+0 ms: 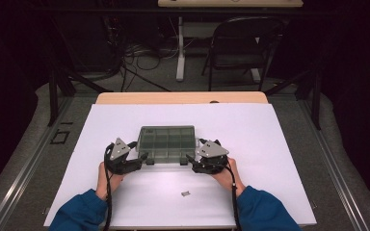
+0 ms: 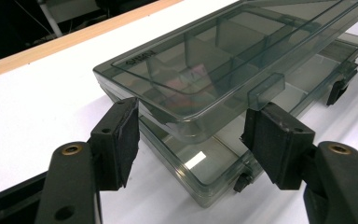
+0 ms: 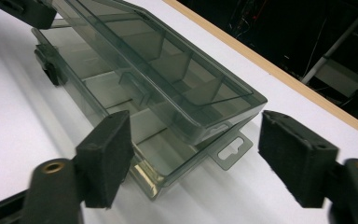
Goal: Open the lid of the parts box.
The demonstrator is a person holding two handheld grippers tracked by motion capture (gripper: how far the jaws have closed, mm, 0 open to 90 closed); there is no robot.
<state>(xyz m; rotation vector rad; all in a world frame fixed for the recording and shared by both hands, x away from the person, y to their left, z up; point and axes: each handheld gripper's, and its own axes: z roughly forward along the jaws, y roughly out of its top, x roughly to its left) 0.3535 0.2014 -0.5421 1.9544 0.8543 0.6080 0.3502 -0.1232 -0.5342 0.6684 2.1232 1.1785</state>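
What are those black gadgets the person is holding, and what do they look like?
Each hand holds a black two-jaw gripper: left gripper, right gripper. Each carries a grey three-cornered plate on top, flat black pads with brass-coloured screw holes, and a trailing black cable. The sleeves are blue.
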